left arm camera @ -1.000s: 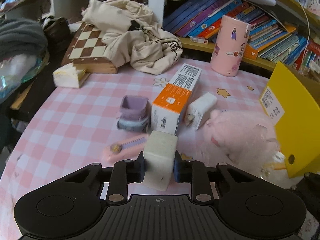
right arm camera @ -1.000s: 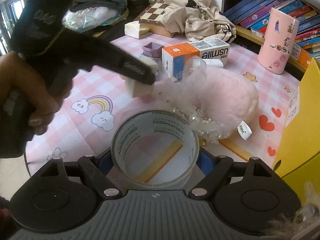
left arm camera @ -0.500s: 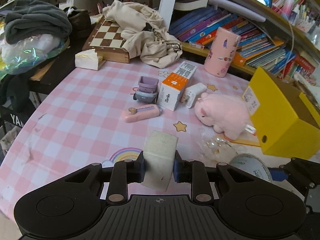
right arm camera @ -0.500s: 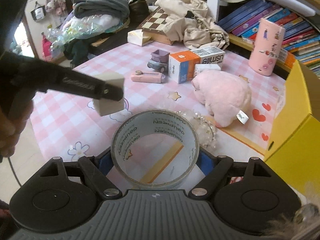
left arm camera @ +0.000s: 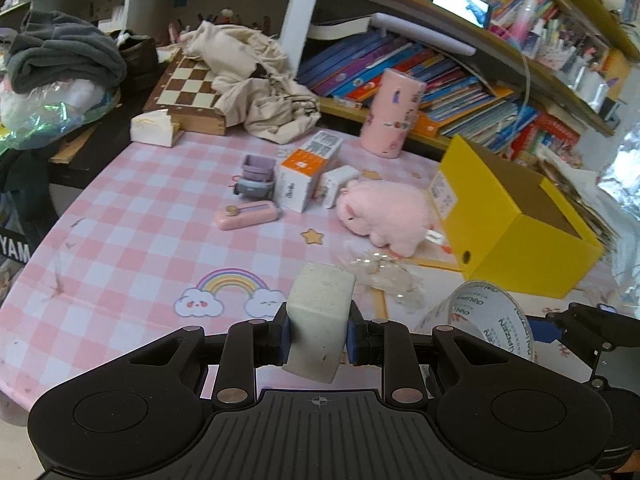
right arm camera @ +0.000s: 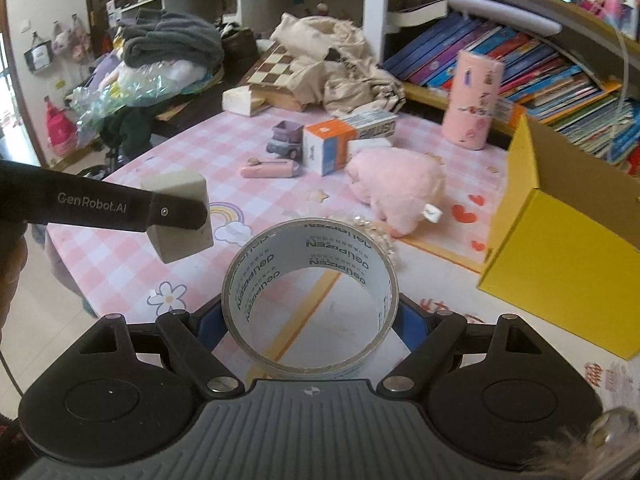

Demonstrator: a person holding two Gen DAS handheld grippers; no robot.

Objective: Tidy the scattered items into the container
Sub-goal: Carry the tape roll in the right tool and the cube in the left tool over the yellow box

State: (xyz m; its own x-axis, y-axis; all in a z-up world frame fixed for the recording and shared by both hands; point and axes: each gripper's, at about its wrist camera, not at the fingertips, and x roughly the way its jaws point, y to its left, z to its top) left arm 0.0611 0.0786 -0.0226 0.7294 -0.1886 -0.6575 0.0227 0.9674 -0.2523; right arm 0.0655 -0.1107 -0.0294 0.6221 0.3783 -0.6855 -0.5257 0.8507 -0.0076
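Above the near edge of the counter (left arm camera: 120, 248), which has a pink checked cloth, both grippers are off the surface and each carries one item. Left gripper (left arm camera: 318, 338): jaws closed on a pale grey block (left arm camera: 320, 316), pads pressed to its two sides, block upright and clear of the cloth; the right wrist view shows the same block (right arm camera: 180, 216) hanging in the air at the left. Right gripper (right arm camera: 310, 320): jaws spread wide and clamped on the outside of a roll of clear tape (right arm camera: 310, 294), its hole facing up toward the camera; the left wrist view shows the roll (left arm camera: 486, 320) just right of the block. Yellow box (left arm camera: 508, 216) stands open-topped at the right side of the counter, beyond and to the right of both grippers, well apart from the held items. Left lying on the cloth: pink plush toy (left arm camera: 386, 214) just beside the box's left wall, orange-and-white carton (left arm camera: 306, 172) touching a small white box (left arm camera: 336, 186), purple toy truck (left arm camera: 256, 178) to its left, pink case (left arm camera: 246, 216) in front of the truck, crumpled clear plastic (left arm camera: 384, 272) near the plush. Pink cylinder (left arm camera: 390, 114) upright at the far edge.
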